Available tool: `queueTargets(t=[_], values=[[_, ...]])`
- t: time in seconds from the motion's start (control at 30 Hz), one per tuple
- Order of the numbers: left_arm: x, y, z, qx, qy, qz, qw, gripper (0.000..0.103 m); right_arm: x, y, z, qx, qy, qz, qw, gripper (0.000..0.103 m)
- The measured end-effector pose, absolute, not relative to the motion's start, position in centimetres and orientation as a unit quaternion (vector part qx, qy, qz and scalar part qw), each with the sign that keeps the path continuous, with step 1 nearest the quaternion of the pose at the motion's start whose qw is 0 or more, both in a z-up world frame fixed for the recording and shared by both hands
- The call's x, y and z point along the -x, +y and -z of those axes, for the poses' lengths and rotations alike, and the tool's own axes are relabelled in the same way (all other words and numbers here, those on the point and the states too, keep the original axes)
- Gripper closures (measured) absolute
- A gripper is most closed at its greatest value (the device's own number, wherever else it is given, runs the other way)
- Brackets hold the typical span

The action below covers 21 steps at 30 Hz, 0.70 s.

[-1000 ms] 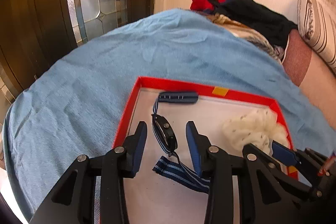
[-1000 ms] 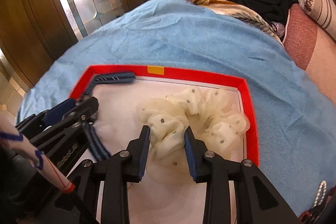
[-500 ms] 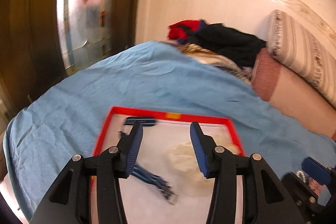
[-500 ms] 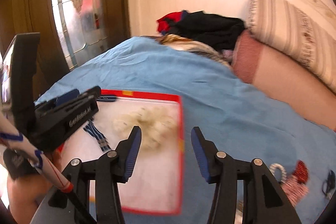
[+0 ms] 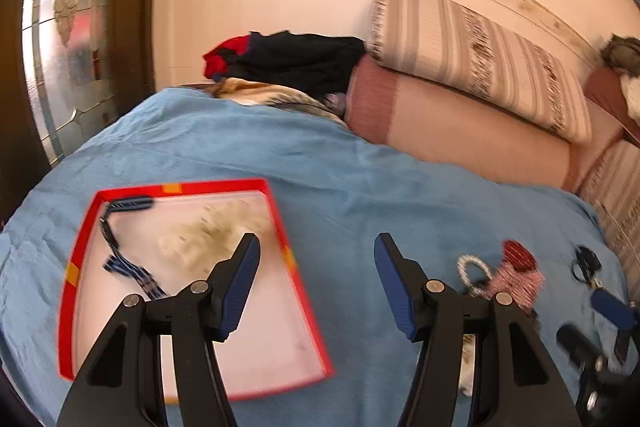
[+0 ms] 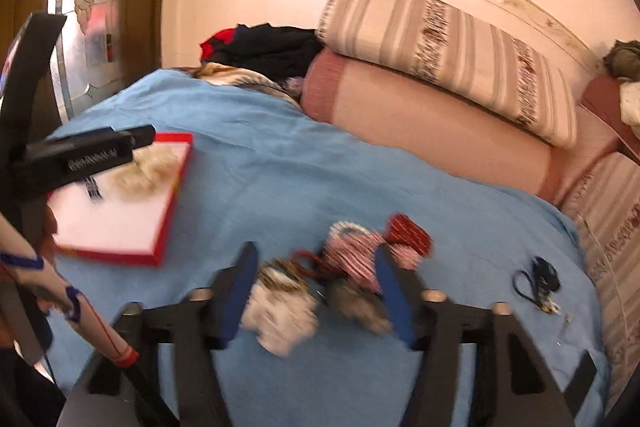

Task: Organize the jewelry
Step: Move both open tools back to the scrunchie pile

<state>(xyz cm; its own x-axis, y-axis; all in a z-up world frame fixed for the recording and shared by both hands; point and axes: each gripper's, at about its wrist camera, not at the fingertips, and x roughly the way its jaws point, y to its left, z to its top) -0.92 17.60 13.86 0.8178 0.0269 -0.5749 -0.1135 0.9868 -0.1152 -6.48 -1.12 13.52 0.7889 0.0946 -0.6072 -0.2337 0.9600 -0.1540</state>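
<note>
Red-rimmed tray (image 5: 286, 251) lies on the blue bedspread (image 5: 360, 187), holding a cream scrunchie (image 5: 208, 239) (blurred) and a blue striped band (image 5: 120, 263). Loose pile (image 6: 360, 259) of red-striped and white pieces sits well right of it, smeared, items hard to separate. Left gripper (image 5: 316, 279) and right gripper (image 6: 314, 291): jaws spread, grasping nothing.

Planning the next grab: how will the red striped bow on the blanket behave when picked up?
The bow looks like soft fabric, so it will probably flop and droop. It seems light. It lies tangled among other pieces, so something may drag along.
</note>
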Motion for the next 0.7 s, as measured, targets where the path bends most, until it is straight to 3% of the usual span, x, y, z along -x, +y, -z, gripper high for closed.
queueTargets(t=[0.03, 0.1, 0.23, 0.33, 0.7], values=[[1.4, 16.9, -13.7, 0.067, 0.301, -0.032, 0.951, 0.045, 6.9, -2.1, -13.3, 0.107, 0.317, -0.085, 0.938, 0.084], [1.9, 15.5, -13.3, 0.059, 0.306, -0.025, 0.950, 0.045, 7.3, -3.5, -13.1, 0.097, 0.323, -0.084, 0.938, 0.086], [2.7, 12.4, -12.6, 0.035, 0.319, -0.004, 0.947, 0.045, 8.4, -5.8, -12.7, 0.085, 0.307, -0.075, 0.945, 0.099], [3.4, 10.8, -12.1, 0.015, 0.324, 0.004, 0.946, 0.045, 8.8, -6.6, -12.5, 0.090, 0.297, -0.067, 0.948, 0.102], [3.1, 8.6, -9.0, 0.024, 0.385, 0.064, 0.920, 0.042, 8.1, -10.4, -11.2, 0.041, 0.322, -0.069, 0.943, 0.100]])
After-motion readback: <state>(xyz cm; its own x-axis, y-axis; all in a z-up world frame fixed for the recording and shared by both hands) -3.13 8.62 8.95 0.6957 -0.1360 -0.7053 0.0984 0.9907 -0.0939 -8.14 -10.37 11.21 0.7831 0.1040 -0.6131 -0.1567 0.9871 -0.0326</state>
